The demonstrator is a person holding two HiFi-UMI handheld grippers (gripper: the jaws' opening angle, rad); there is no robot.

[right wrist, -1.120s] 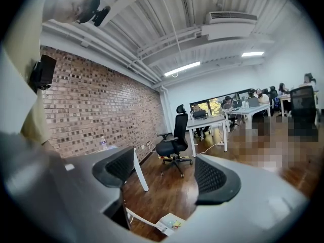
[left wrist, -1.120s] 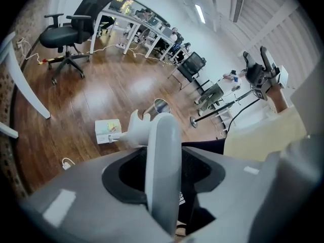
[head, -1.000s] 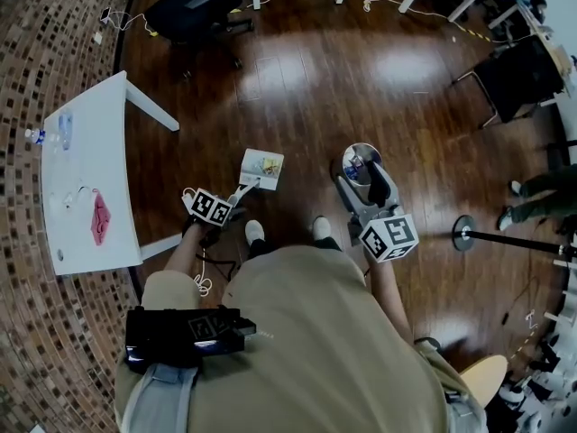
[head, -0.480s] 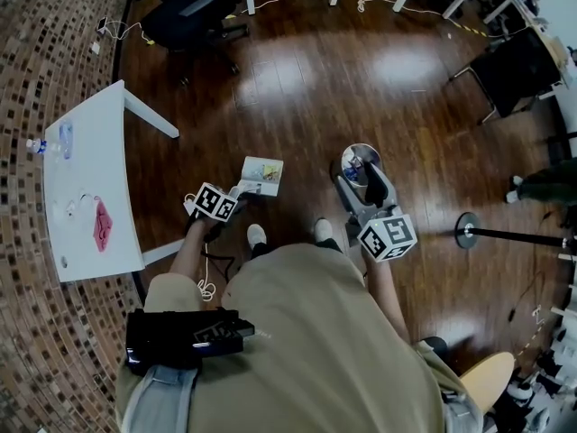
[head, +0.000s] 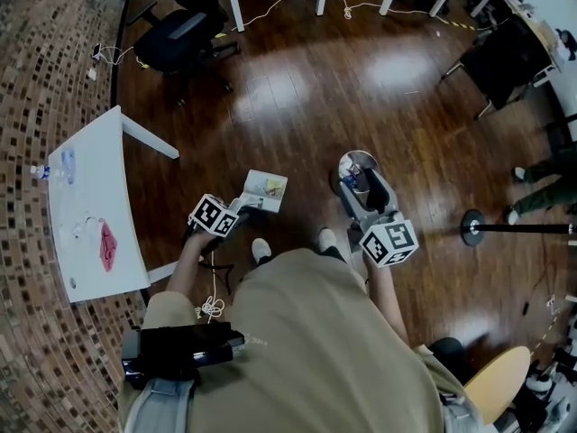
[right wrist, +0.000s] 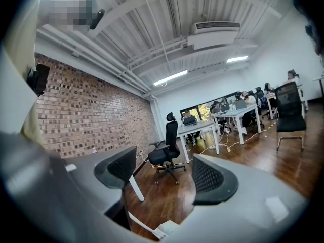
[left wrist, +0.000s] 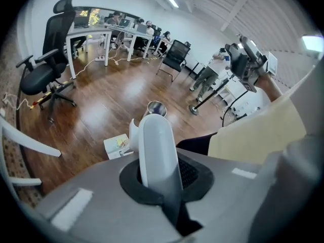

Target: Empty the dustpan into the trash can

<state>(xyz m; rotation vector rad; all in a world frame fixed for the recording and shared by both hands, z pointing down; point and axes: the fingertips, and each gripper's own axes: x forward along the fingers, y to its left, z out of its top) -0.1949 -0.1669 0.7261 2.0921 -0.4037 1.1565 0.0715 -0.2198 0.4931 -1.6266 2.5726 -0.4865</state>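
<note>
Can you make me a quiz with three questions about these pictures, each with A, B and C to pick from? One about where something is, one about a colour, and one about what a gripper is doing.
1. Where is the can?
A. on the table
B. on the floor, right of the dustpan
C. under a chair

2. What colour is the dustpan's handle?
A. red
B. black
C. white

3. What is the left gripper doing?
A. gaping empty
B. shut on the handle
C. holding a bottle

Answers:
1 B: the head view shows it on the floor beside the dustpan.
2 C: it shows white in the left gripper view.
3 B: its pads press on the handle there.
</note>
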